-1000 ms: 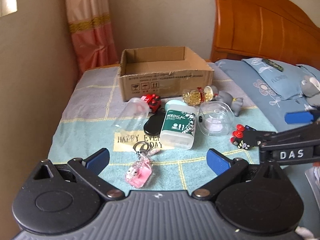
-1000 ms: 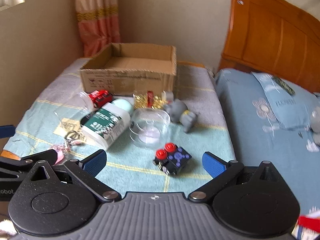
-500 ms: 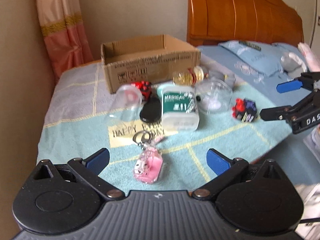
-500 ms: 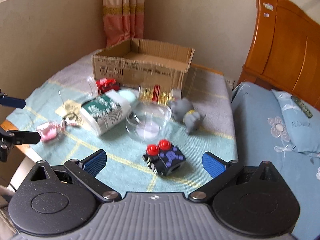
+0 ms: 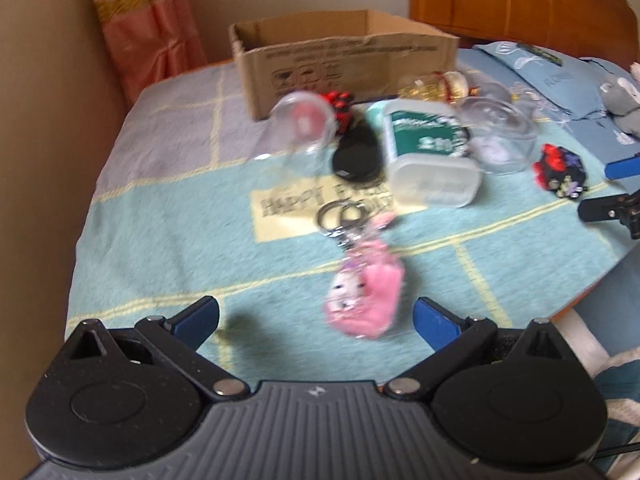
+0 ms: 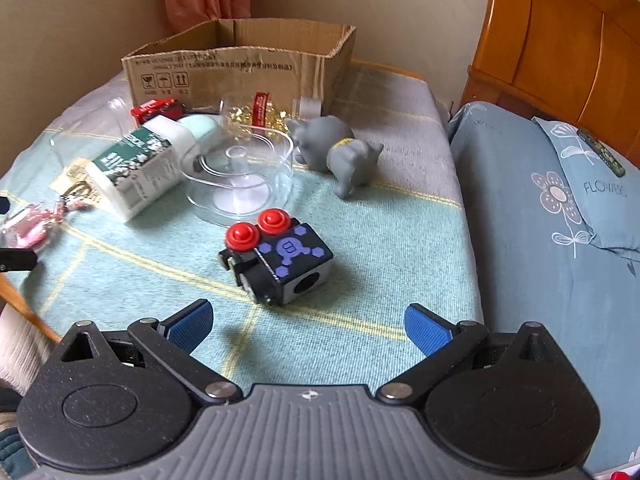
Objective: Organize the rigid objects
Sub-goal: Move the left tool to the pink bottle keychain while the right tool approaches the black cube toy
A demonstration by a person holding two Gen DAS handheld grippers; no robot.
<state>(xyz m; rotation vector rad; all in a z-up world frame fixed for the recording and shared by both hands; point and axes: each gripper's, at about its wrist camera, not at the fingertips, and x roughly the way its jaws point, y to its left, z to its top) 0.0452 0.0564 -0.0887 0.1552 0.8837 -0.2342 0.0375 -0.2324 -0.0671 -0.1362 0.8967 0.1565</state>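
My left gripper (image 5: 316,320) is open, low over the cloth-covered table, with a pink rabbit keychain (image 5: 366,292) lying just ahead between its blue fingertips. My right gripper (image 6: 308,322) is open too, and a black toy cube with red buttons (image 6: 276,258) lies just beyond its tips. An open cardboard box (image 6: 244,64) stands at the back of the table. Between the box and the grippers lie a white MEDICAL bottle (image 5: 430,156), a clear round dish (image 6: 240,184), a grey animal figure (image 6: 340,152), a clear cup (image 5: 304,132), a small red toy car (image 6: 158,108) and a black oval object (image 5: 358,156).
The table's teal and grey cloth (image 6: 380,264) ends at a rounded edge near me. A bed with a blue flowered pillow (image 6: 592,188) and a wooden headboard (image 6: 560,40) lies to the right. A wall and a pink curtain (image 5: 148,28) stand on the left.
Both grippers have moved closer to the table and lower. The pink keychain now lies between my left fingertips, and the black cube is nearer my right gripper. Nothing was taken hold of.
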